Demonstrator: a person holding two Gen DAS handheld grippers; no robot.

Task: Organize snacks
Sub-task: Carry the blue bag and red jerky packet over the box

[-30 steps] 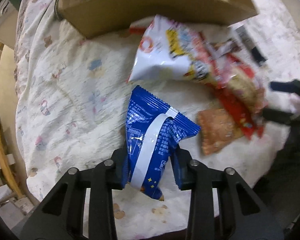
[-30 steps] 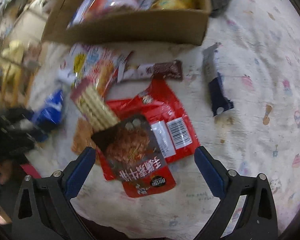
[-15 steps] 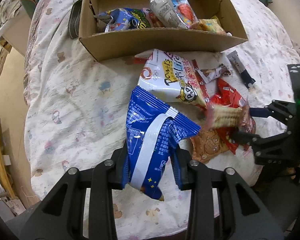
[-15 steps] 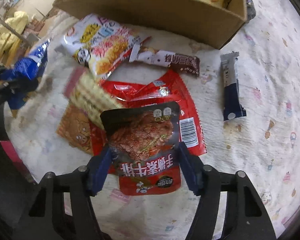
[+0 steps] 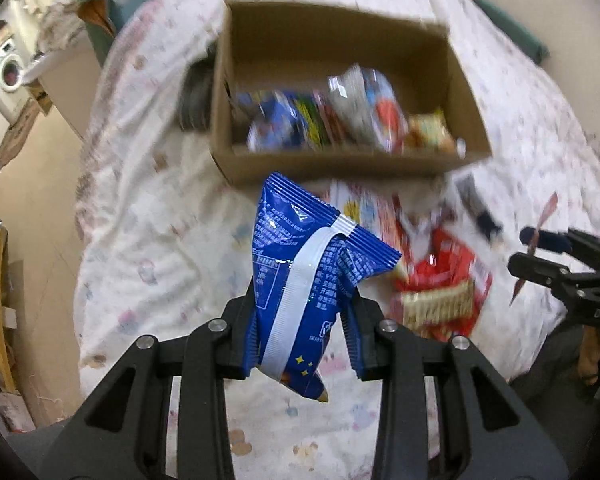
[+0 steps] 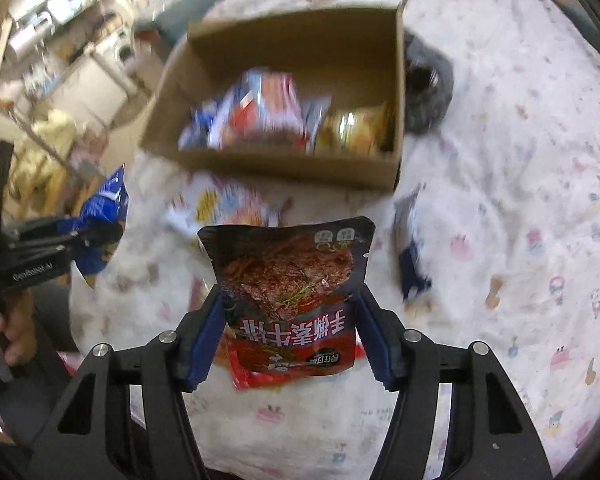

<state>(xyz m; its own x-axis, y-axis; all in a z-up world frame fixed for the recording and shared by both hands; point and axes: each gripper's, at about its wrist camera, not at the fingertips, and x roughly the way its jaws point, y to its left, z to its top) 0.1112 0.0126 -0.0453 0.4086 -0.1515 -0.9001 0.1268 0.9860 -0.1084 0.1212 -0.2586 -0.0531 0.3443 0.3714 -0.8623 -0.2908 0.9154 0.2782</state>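
Note:
My left gripper point(image 5: 302, 320) is shut on a blue snack bag point(image 5: 304, 264) with a white seam, held above the bed. My right gripper point(image 6: 290, 328) is shut on a dark red meat-snack pouch point(image 6: 292, 292), also lifted. An open cardboard box point(image 5: 340, 164) with several snacks inside stands ahead in the left wrist view and also shows in the right wrist view point(image 6: 284, 164). Loose snacks lie in front of it: a white chips bag point(image 6: 220, 204), a red pack point(image 5: 448, 276), a wafer pack point(image 5: 436, 304) and a dark bar point(image 6: 410, 256). The right gripper shows at the right edge of the left view point(image 5: 540, 256).
A patterned white bedspread point(image 6: 520, 220) covers the surface. A dark grey object point(image 6: 428, 80) lies beside the box. The bed edge and floor are on the left point(image 5: 40, 200), with a washing machine point(image 5: 4, 76) beyond.
Both grippers have risen and pulled back with their snacks. The right gripper closed on the meat-snack pouch and lifted it off the pile. The box interior has come into view.

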